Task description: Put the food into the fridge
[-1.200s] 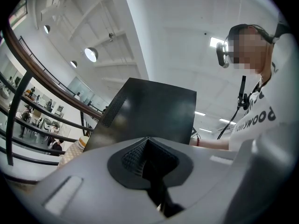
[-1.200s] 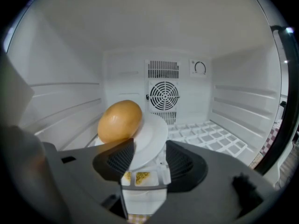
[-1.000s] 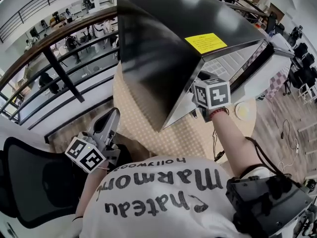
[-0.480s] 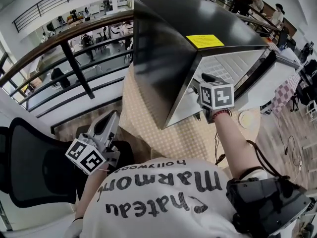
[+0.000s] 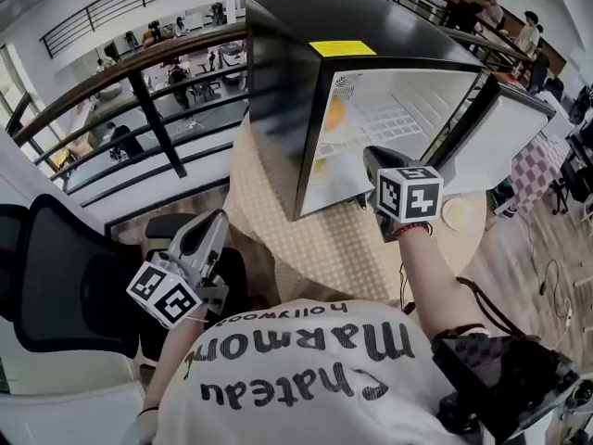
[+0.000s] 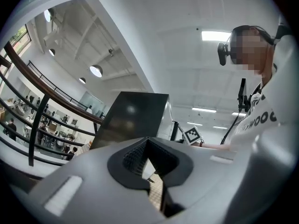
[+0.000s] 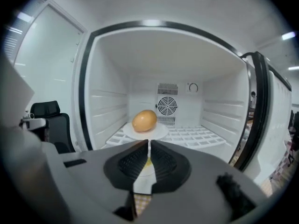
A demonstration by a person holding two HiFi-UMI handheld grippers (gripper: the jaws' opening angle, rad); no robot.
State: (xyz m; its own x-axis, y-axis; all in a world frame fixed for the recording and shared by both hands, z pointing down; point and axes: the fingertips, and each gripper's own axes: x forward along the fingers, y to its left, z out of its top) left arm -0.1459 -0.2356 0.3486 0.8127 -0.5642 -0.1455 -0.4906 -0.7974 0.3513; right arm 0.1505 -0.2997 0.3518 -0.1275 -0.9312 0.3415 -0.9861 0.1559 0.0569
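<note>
**1. Food item: orientation and position**
- The food [image 7: 144, 120] is a single oval, orange-yellow item.
- In the right gripper view its long axis runs from 9 o'clock to 3 o'clock, across the width of the cabinet, with the 3 o'clock end slightly higher.
- It rests on a white plate [image 7: 161, 132].
- The plate stands on the wire shelf [image 7: 196, 136] inside the fridge [image 5: 278, 86], left of centre and in front of the fan grille [image 7: 167, 105].
- The door [image 5: 510, 128] stands open at the 3 o'clock side.

**2. Grippers**
- The right gripper [image 7: 148, 143] is in front of the opening and points in at the plate. Its jaws have just been closing and now meet at the tips. Nothing is between them, and the food is well apart from them.
- The left gripper [image 6: 147, 140] is at 8 o'clock in the head view, beside the person's torso. Its jaws are clenched on nothing.

**3. Change from the earlier frames**
- One second earlier the head view showed mainly the black top and side panel, and the cabinet interior was largely hidden.
- The interior now faces the camera, so the plate and food can be seen.
- The right gripper's marker cube remains at the lower edge of the opening.
- The left gripper occupies much the same 8 o'clock position.

**4. Count**
- Fridge: one, with one yellow label [image 5: 343, 48] on top.
- Food item: one.
- Plate in the cabinet: one.
- Pale round dish [image 5: 456, 211]: one, on the checked tablecloth [image 5: 324, 248] at 3 o'clock.
- Grippers: two.
- Black chair [image 5: 56, 276]: one, at 9 o'clock.
</note>
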